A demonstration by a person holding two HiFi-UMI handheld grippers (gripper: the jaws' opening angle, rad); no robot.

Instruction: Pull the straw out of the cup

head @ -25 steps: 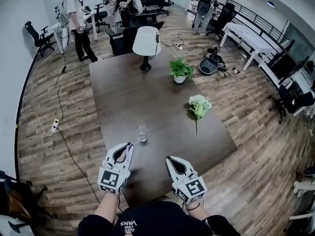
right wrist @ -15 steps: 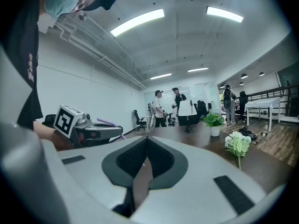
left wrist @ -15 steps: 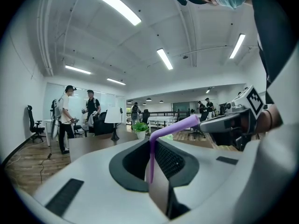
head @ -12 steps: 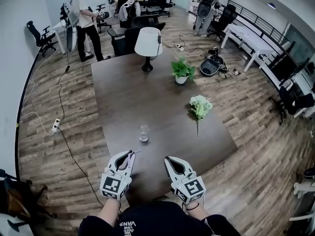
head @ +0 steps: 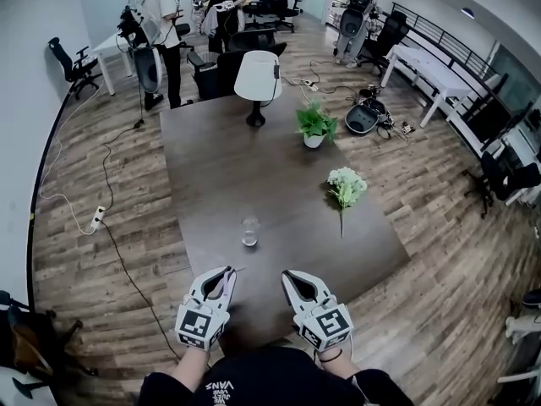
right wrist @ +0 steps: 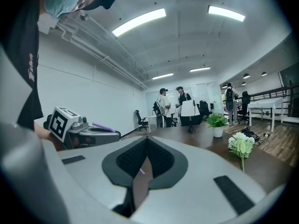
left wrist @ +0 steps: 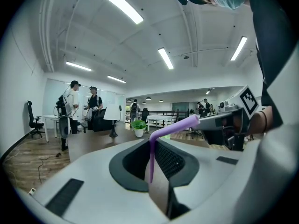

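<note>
Left gripper (head: pixel 226 272) near level — jaws pinched on straw (left wrist: pixel 150 158). Right gripper (head: pixel 290 276) alongside, jaws seemingly together, empty.

purple straw (left wrist: pixel 150 162), dark brown table (head: pixel 254 167), white flowers (head: pixel 346 184), white left gripper (head: pixel 226 272) with black-and-white square marker (head: pixel 193 327).

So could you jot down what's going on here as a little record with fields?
left gripper: shut on straw
right gripper: shut
cup: upright on table, no straw in it
also on table: lamp, plant, flowers
background: people standing
</note>
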